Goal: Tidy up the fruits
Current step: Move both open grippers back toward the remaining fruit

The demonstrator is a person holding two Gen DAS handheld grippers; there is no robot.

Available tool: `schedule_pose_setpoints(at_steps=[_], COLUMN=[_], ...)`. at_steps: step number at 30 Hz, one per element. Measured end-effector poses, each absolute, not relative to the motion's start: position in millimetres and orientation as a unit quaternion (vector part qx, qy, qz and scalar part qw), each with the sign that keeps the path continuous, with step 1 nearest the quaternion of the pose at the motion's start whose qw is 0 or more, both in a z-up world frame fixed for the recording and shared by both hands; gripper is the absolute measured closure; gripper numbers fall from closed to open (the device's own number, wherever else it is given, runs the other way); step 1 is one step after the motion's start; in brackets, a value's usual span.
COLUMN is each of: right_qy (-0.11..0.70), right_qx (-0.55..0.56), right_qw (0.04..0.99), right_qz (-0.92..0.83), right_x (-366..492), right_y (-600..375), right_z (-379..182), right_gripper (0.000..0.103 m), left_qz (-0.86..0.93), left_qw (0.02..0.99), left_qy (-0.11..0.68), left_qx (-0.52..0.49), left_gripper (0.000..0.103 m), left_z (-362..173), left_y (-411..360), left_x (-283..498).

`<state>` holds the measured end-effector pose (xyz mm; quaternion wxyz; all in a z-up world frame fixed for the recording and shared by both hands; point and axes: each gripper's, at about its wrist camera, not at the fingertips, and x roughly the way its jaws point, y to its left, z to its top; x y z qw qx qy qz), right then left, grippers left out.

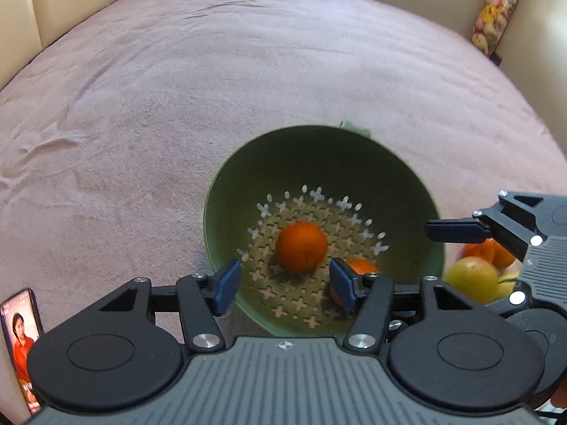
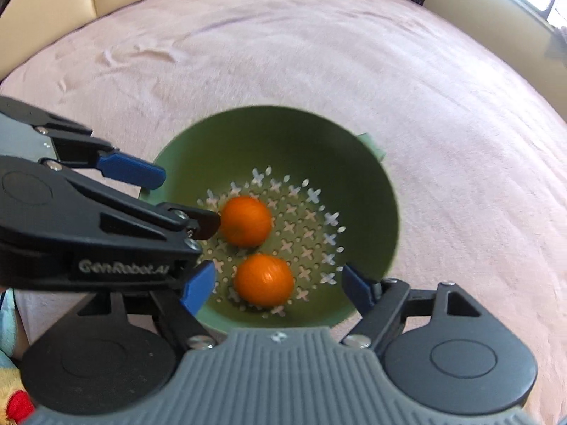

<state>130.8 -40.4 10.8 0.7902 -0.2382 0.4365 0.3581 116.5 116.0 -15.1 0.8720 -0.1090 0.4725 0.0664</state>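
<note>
Both claws hang spread and empty over the green colander (image 2: 375, 191), nothing between the pads. The right claw (image 2: 280, 283) straddles the near rim, its blue pads either side of the nearer orange (image 2: 264, 280) but apart from it. The left claw (image 1: 283, 285) stands likewise above the near rim; its right pad hides part of that same orange (image 1: 363, 266), while the farther orange (image 1: 301, 251) lies free on the perforated bottom, the two fruits close together. By the look of it, both oranges have been set down and the step in hand is drawing clear.

To do that well, lift each claw straight up before swinging aside, so no pad clips the rim and tips the colander on the soft bed (image 1: 177, 106). The claws sit close together, so move one at a time.

Off to the right, an apple (image 1: 471, 279) and more orange fruit (image 1: 490, 249) wait, just beside the colander; these likely come next. A phone (image 1: 19, 336) lies at the left edge.
</note>
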Motion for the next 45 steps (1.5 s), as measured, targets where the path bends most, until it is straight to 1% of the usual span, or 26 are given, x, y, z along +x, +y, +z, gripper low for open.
schedule_pose_setpoints(at_steps=[7, 14, 19, 25, 34, 45], right_qy=[0.395, 0.33, 0.321, 0.335, 0.385, 0.429], right_qx=[-0.199, -0.152, -0.123, -0.1, -0.079, -0.058], right_qw=[0.834, 0.883, 0.904, 0.914, 0.908, 0.895], right_qz=[0.331, 0.297, 0.255, 0.204, 0.146, 0.109], right_x=[112, 87, 70, 53, 35, 44], right_y=[-68, -99, -124, -160, -211, -243], right_z=[41, 67, 70, 63, 35, 7], right_gripper=[0.021, 0.02, 0.02, 0.02, 0.021, 0.03], left_qz=[0.055, 0.04, 0.018, -0.001, -0.055, -0.097], left_qw=[0.89, 0.916, 0.928, 0.933, 0.927, 0.909], left_qy=[0.423, 0.375, 0.348, 0.341, 0.362, 0.4], left_qx=[-0.159, -0.135, -0.129, -0.114, -0.081, -0.069], left_gripper=[0.035, 0.035, 0.035, 0.035, 0.035, 0.038], left_z=[7, 26, 31, 30, 9, -18], left_y=[121, 100, 83, 57, 18, -14], left_x=[96, 72, 58, 49, 50, 59])
